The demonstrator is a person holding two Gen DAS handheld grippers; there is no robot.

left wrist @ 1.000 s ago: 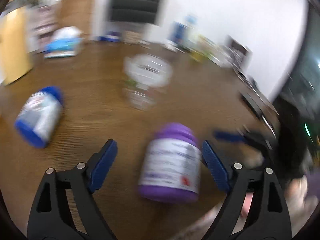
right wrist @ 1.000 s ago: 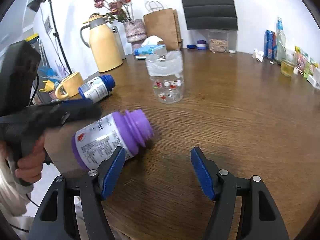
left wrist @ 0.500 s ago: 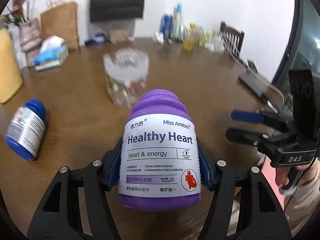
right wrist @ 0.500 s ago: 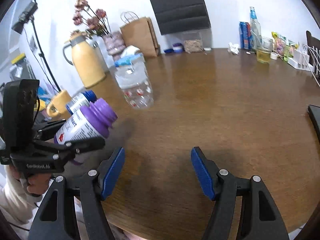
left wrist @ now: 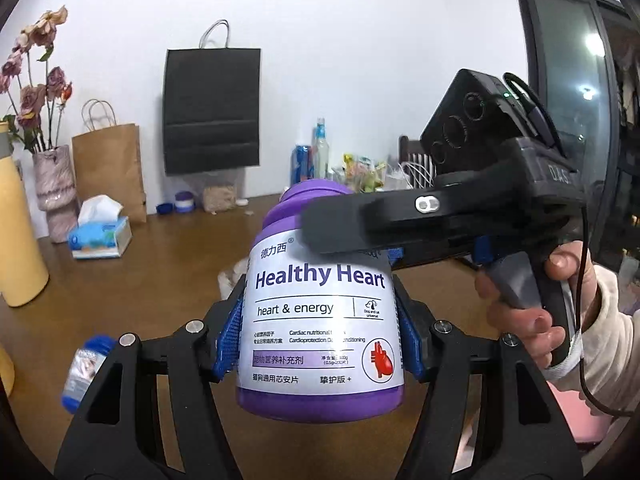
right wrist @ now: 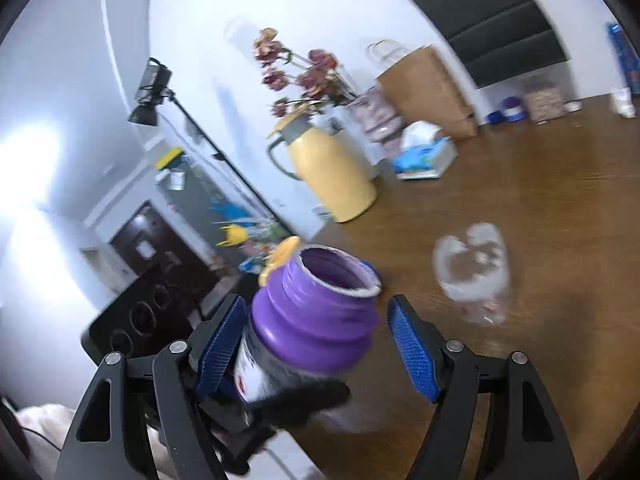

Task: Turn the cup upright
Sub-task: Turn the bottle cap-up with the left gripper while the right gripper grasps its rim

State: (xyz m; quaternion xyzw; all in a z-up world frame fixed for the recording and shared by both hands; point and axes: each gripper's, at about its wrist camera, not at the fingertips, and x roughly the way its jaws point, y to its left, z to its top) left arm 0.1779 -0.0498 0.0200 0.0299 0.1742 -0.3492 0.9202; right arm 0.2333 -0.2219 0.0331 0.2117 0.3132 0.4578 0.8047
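A purple "Healthy Heart" bottle point(left wrist: 320, 312) with a white label is held in the air, off the wooden table point(right wrist: 540, 208). My left gripper point(left wrist: 318, 340) is shut on its body, with the blue pads point(left wrist: 228, 340) pressed against both sides of the label. The lidless mouth point(right wrist: 336, 272) points up and away. My right gripper point(right wrist: 316, 344) is open, its jaws standing on either side of the purple neck with a small gap on the right. In the left wrist view a black finger point(left wrist: 360, 220) of the right gripper crosses the bottle's shoulder.
A clear plastic jar point(right wrist: 472, 276) stands on the table behind the bottle. A blue-capped bottle point(left wrist: 86, 372) lies at the left. A yellow thermos point(right wrist: 332, 168), tissue box point(right wrist: 424, 156), vase and brown paper bag point(left wrist: 108, 172) line the far edge. A hand point(left wrist: 520, 320) holds the right gripper.
My left gripper closed on the purple bottle and lifted it off the table, tilting it upward. The right gripper swung in from the side and now straddles the bottle's neck.
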